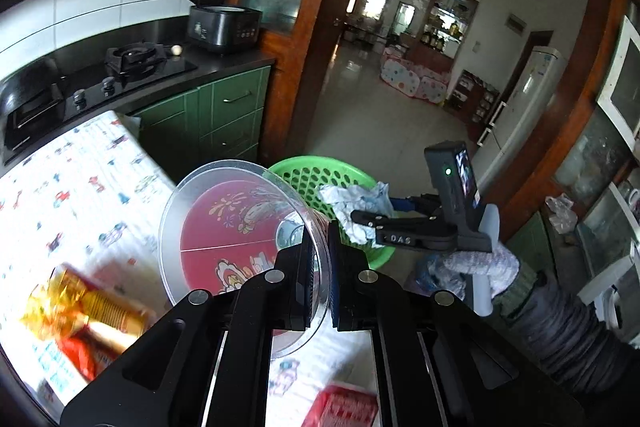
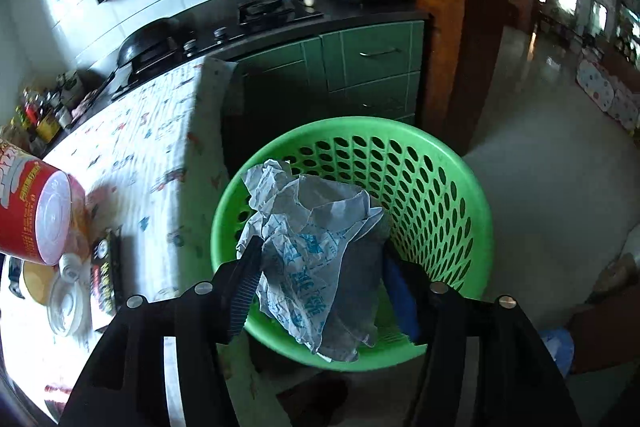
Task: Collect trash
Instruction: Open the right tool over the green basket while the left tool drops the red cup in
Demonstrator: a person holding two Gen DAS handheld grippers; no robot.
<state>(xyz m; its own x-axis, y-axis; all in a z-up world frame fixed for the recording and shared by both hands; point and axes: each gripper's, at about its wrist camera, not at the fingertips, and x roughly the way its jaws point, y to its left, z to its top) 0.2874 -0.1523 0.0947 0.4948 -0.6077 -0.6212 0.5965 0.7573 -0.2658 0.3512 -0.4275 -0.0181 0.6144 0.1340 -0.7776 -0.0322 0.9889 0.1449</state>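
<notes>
Left tongs (image 1: 320, 267) pinch clear lid (image 1: 240, 251); right tongs (image 2: 320, 283) parted around wrapper (image 2: 316, 255)

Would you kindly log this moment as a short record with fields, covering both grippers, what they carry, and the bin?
left gripper: shut on the rim of the clear plastic lid
right gripper: jaws apart, crumpled wrapper between them, over the basket
green basket: on the floor beside the table, perforated wall
table: patterned cloth; red canister lying on its side
left on table: snack packets, blurred
</notes>
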